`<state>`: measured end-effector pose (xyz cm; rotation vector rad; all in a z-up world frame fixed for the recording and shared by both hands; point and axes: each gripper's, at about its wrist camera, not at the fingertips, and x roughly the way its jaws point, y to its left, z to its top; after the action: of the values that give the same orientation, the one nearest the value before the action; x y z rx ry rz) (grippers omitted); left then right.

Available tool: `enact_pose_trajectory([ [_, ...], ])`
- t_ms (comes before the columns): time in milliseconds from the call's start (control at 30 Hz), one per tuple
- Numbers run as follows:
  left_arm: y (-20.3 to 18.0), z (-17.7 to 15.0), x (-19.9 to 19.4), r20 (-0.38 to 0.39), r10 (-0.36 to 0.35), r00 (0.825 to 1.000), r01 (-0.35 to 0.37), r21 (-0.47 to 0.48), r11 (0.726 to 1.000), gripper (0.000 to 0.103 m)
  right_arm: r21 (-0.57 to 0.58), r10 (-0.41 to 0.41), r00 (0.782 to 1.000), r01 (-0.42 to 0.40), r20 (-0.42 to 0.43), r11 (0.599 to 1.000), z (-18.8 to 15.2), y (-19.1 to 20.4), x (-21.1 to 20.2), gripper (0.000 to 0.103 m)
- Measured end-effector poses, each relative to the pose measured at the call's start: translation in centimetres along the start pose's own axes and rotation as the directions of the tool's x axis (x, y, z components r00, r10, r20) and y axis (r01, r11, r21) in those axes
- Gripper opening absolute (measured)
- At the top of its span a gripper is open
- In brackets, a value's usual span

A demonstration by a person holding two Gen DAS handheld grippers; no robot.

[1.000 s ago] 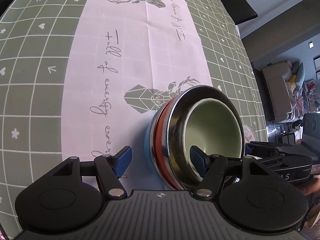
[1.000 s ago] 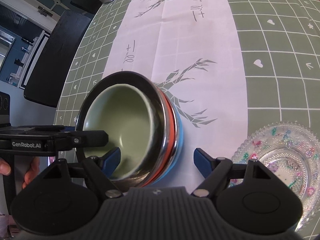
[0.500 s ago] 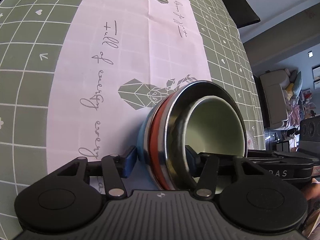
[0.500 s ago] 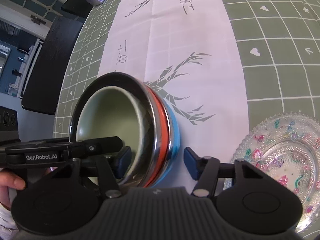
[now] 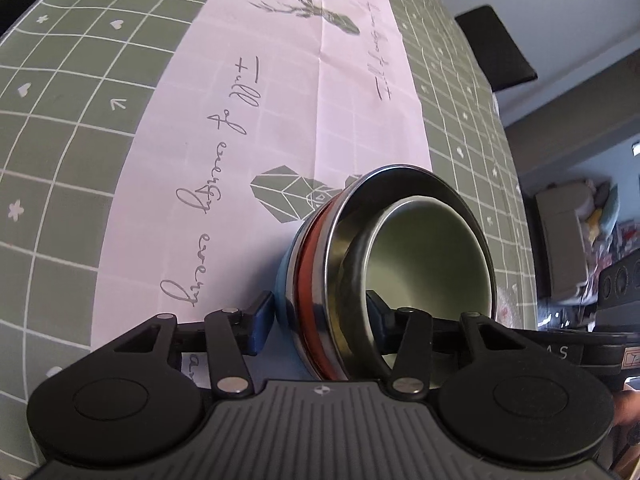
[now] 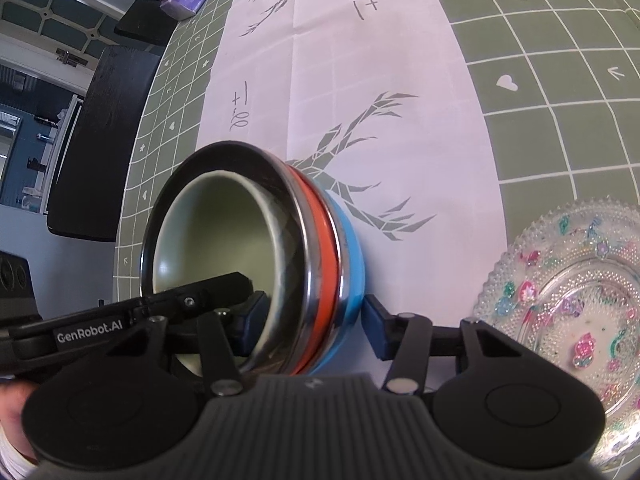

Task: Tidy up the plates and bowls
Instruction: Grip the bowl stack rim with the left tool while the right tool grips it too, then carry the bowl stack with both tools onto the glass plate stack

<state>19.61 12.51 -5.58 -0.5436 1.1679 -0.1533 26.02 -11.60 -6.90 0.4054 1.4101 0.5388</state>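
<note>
A nested stack of bowls (image 5: 360,264) sits on a pale pink table runner printed with grey deer and script (image 5: 280,120), which lies along a green tablecloth with a white grid (image 5: 80,120). The stack is made of a pale green bowl (image 5: 432,256) inside a shiny steel bowl (image 5: 348,248), with an orange-red bowl (image 5: 308,248) and a light blue bowl (image 5: 286,268) beneath. The left gripper (image 5: 320,314) straddles one side of the stack's wall, one blue pad against the light blue outer bowl and the other inside against the steel. The right gripper (image 6: 314,322) straddles the opposite side in the same way, its inner finger within the green bowl and its outer pad against the blue one. Both pairs of jaws have just been closing, with the nested rims between them, and both now appear clenched on the stack's wall. The stack still seems to rest on the runner. To the right, in the right wrist view, a clear pressed-glass plate with small coloured flower decorations (image 6: 568,304) lies alone on the cloth, just beside the right gripper. Judging from this, the bowls are already gathered into one pile and gripped from two sides. What seems left is to carry that pile to its place and to deal with the glass plate, which is not yet joined to anything. No other dishes are visible.
</note>
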Motion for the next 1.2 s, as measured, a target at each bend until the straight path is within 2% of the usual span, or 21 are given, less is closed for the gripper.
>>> enact_pose_trajectory([
  [167, 0.1, -0.7, -0.3, 0.051, 0.003, 0.999, -0.001, -0.03, 1.0, 0.054, -0.003, -0.006, 1.0, 0.006, 0.003, 1.0, -0.1, 0.0, -0.2, 0.05],
  [633, -0.7, 0.0, -0.2, 0.012, 0.056, 0.998, -0.056, -0.044, 0.997, 0.05, -0.02, -0.034, 0.999, 0.034, -0.001, 0.999, 0.1, 0.8, -0.2, 0.048],
  [1200, -1.6, -0.1, -2.3, 0.018, 0.067, 0.998, -0.065, -0.069, 0.996, 0.048, -0.025, -0.014, 1.0, 0.014, 0.02, 1.0, -0.2, 0.9, -1.6, 0.047],
])
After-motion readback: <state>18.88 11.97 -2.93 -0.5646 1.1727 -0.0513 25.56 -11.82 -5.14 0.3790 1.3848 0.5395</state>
